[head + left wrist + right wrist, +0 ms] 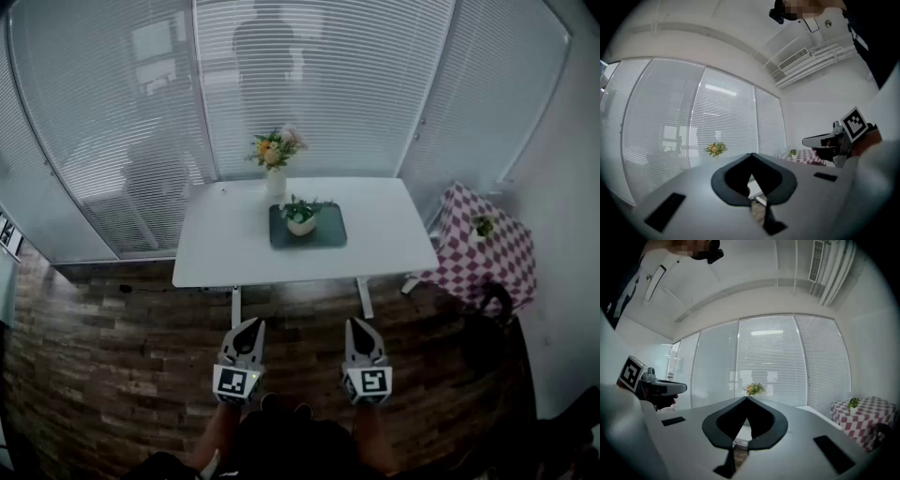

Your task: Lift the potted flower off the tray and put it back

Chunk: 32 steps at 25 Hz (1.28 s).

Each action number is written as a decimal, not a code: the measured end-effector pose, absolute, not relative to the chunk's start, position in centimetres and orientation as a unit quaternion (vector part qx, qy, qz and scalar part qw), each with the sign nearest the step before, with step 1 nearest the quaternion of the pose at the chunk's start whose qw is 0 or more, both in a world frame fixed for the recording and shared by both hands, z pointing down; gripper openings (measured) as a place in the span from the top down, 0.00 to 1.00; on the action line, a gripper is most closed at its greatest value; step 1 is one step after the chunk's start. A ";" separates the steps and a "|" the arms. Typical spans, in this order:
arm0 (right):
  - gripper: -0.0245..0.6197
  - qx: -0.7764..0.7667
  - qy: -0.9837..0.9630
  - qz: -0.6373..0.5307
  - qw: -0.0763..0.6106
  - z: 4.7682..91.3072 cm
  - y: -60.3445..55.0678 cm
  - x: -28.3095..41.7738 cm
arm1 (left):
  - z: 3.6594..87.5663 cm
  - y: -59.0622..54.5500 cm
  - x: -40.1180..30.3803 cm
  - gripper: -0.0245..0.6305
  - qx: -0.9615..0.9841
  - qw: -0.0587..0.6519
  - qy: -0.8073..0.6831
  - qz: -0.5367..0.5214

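Left tongs, right tongs: both clenched, empty. One potted flower on one tray, one table.

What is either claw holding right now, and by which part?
Nothing is held. The left claw and right claw are both shut and empty, short of the white table; the potted plant sits on its tray there.
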State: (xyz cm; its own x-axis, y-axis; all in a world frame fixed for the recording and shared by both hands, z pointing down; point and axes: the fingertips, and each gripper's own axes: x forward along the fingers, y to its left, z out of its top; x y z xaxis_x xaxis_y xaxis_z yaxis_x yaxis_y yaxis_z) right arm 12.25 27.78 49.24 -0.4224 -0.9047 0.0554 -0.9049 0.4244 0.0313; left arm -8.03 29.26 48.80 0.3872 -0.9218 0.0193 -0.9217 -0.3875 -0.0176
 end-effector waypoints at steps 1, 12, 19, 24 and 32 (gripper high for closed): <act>0.96 0.536 -0.844 0.002 0.032 49.4 27.8 12.1 | 48.8 29.3 -8.2 0.95 -0.833 0.002 0.553 -0.017; 0.96 0.529 -0.848 0.006 0.048 50.3 28.3 13.1 | 48.9 29.7 -7.9 0.95 -0.828 0.005 0.561 -0.022; 0.95 0.527 -0.849 -0.019 0.039 49.7 29.4 13.3 | 49.6 31.9 -7.3 0.95 -0.820 -0.002 0.571 -0.025; 0.95 0.529 -0.848 -0.022 0.034 50.0 29.4 13.4 | 49.6 32.2 -7.3 0.95 -0.819 -0.004 0.573 -0.022; 0.95 0.538 -0.842 -0.019 0.035 50.9 27.2 13.8 | 50.2 29.6 -7.1 0.95 -0.825 0.002 0.566 -0.013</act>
State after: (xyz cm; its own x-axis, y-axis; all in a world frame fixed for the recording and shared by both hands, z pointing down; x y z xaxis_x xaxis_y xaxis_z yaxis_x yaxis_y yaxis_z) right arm 13.76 27.23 50.87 -0.4177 -0.9077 0.0390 -0.9051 0.4195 0.0690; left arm -7.11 29.62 50.23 0.3601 -0.9327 0.0187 -0.9326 -0.3604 -0.0175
